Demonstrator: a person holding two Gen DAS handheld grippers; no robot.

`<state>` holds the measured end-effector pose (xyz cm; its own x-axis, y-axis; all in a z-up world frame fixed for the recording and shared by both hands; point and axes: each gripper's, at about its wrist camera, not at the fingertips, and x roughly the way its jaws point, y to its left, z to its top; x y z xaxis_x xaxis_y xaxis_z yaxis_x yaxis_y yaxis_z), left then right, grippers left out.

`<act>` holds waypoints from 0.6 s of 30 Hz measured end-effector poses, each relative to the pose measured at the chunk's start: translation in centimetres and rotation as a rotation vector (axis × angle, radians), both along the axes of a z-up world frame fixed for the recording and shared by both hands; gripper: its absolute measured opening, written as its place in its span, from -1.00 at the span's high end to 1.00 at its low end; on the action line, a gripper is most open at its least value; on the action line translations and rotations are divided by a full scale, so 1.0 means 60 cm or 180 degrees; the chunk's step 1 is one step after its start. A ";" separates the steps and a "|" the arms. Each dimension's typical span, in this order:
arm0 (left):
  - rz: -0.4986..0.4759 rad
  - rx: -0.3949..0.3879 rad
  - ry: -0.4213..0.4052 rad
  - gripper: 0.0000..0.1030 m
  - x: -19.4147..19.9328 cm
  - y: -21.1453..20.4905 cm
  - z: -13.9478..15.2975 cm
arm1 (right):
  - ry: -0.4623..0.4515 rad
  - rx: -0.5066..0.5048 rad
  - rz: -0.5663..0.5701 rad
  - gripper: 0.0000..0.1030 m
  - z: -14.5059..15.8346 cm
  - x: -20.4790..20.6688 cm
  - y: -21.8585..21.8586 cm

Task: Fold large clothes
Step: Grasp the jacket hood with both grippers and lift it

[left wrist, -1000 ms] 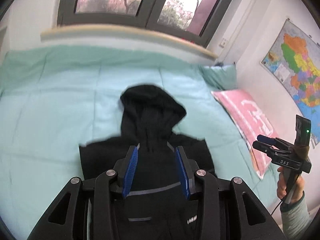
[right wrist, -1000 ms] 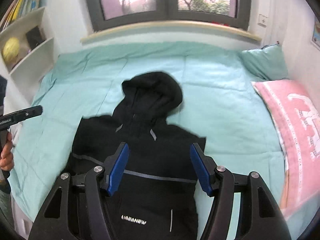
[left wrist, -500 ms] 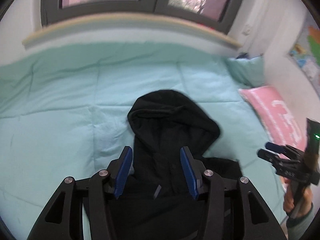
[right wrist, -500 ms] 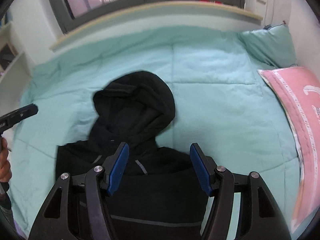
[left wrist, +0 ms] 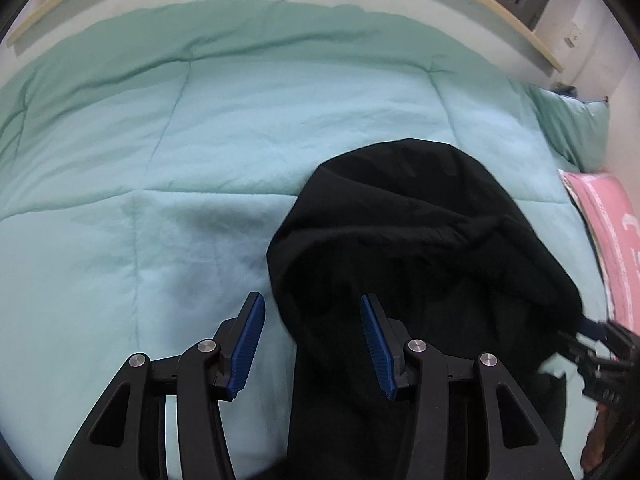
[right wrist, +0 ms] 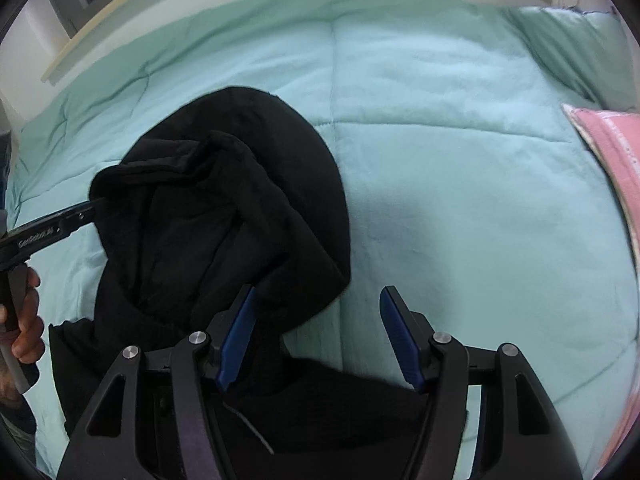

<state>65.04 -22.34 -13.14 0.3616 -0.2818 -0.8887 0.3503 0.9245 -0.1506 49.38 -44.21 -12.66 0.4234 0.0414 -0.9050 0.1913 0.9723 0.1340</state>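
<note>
From the left wrist view, the left tongs [left wrist: 312,340] stood apart, empty, straddling the left edge of the black hooded jacket [left wrist: 420,248], whose hood spread ahead and to the right of them on the green quilt [left wrist: 160,160]. The right tongs [left wrist: 588,340] showed at the far right, at the hood's edge.

From the right wrist view, the right tongs [right wrist: 316,336] were apart and empty, the hood's right edge between them and the jacket [right wrist: 224,216] reaching ahead-left. The left tongs [right wrist: 86,210] touched its left rim. A pink pillow [right wrist: 616,152] lay far right.
</note>
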 end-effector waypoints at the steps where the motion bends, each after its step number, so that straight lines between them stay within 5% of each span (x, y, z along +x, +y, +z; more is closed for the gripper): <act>1: 0.0011 0.0009 0.0003 0.01 0.005 -0.006 -0.006 | 0.0010 0.0002 -0.0006 -0.30 -0.005 0.005 -0.001; 4: 0.0021 0.0122 -0.0017 0.01 0.026 -0.020 -0.028 | 0.0031 0.0059 -0.0044 -0.26 -0.022 0.020 -0.004; 7: 0.0095 0.0233 -0.0073 0.03 0.042 -0.024 -0.046 | 0.0032 0.0196 -0.0056 0.14 -0.034 0.033 -0.005; 9: 0.0140 0.0190 -0.0169 0.64 0.050 -0.021 -0.052 | 0.0016 0.0100 -0.0069 0.35 -0.037 0.039 -0.001; 10: 0.0179 0.0109 -0.0154 0.75 0.054 -0.012 -0.050 | -0.0005 0.0011 -0.0059 0.48 -0.036 0.041 0.003; 14: 0.0271 -0.0931 -0.0200 0.83 0.031 0.072 0.024 | -0.0158 -0.0200 0.0061 0.68 -0.009 0.026 0.009; 15: 0.0291 -0.1403 -0.0137 0.82 0.020 0.111 0.047 | -0.0229 -0.0180 0.0042 0.70 0.003 0.020 0.000; 16: 0.0350 -0.1805 -0.0070 0.82 0.015 0.149 0.057 | -0.0331 -0.0122 -0.0028 0.70 0.020 0.011 -0.014; 18: 0.0523 -0.2164 0.0177 0.79 0.019 0.199 0.036 | -0.0535 0.0178 -0.0184 0.70 0.042 -0.003 -0.046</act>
<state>66.16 -10.39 -11.00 0.4063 -0.7273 -0.5531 0.1890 0.6592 -0.7279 49.21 -46.95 -10.12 0.5717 0.0609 -0.8182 0.2169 0.9505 0.2223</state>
